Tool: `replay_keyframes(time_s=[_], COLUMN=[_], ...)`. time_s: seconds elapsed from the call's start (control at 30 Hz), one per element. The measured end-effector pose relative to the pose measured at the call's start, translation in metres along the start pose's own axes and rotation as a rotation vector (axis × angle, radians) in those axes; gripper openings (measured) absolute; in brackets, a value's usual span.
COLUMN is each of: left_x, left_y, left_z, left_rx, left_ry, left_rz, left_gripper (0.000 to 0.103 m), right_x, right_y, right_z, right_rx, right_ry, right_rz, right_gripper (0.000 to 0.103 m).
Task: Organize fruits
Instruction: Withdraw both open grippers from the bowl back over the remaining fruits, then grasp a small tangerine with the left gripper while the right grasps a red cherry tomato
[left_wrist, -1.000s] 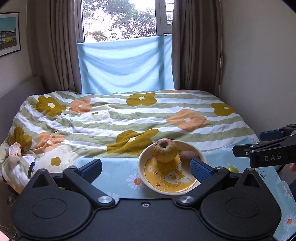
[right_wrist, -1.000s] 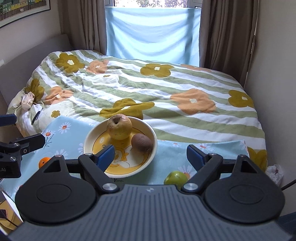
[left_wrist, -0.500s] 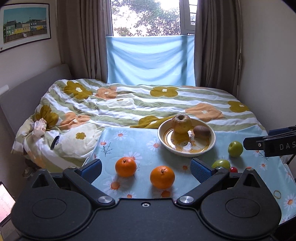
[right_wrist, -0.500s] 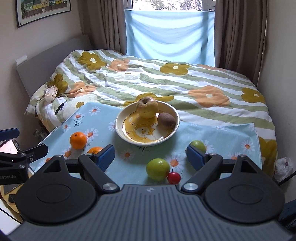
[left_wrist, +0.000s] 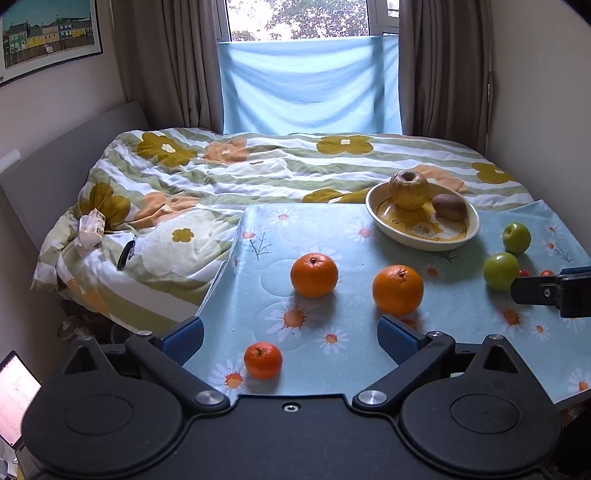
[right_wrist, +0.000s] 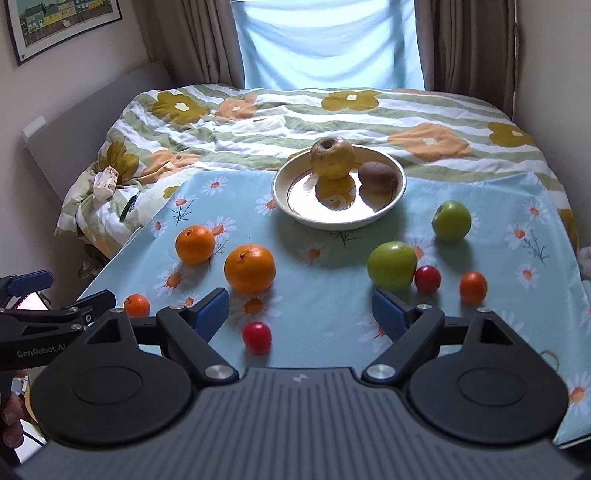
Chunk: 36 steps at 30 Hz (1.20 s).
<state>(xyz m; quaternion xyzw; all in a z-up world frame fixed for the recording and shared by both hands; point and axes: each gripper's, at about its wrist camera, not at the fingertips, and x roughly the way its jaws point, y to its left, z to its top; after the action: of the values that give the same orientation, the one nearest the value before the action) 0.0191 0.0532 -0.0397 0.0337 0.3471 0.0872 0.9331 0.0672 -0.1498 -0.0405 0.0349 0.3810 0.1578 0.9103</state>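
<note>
The only legible marking is showing in the right wrist view: white lettering reading "GenRobot.AI" is running along the black body of the left gripper (right_wrist: 40, 291) at the frame's left edge (the final letters are sitting partly behind the right gripper's housing, so the ending is read with some doubt). A small white packet (left_wrist: 90, 227) is lying on the quilt with dark print on it, too small to read. The framed picture (left_wrist: 48, 33) on the wall is carrying no readable caption
</note>
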Motion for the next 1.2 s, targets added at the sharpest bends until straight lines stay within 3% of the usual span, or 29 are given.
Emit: replay_keyframes(time_s=[0.27,0.4,0.67,0.9,1.2], left_x=[0.042,0.067,0.099,0.11,0.11], left_y=[0.026,0.037,0.042,0.041,0.039], left_z=[-0.02,-0.028,-0.031,-0.032,-0.032], left_rx=[0.082,0.076,0.095,0.099,0.112], left_ry=[0.059,0.109,0.157,0.186,0.188], left_rz=[-0.043,-0.079,-0.115,-0.14,-0.137], left_gripper=[0.093,0.077,0.067,0.044,0.042], right_x=[0.038,0.055,0.085,0.101,0.11], right_y=[0.036,0.052,0.062,0.061,0.061], right_z=[-0.031,-0.042,-0.051,-0.052,-0.05], right_rx=[0.041,0.037,0.031,0.017,-0.006], right_ry=[0.008,0.02,0.061,0.097,0.109], right_rz=[-0.055,-0.084,-0.125,-0.149,-0.154], right_gripper=[0.096,0.096,0.091,0.08,0.063])
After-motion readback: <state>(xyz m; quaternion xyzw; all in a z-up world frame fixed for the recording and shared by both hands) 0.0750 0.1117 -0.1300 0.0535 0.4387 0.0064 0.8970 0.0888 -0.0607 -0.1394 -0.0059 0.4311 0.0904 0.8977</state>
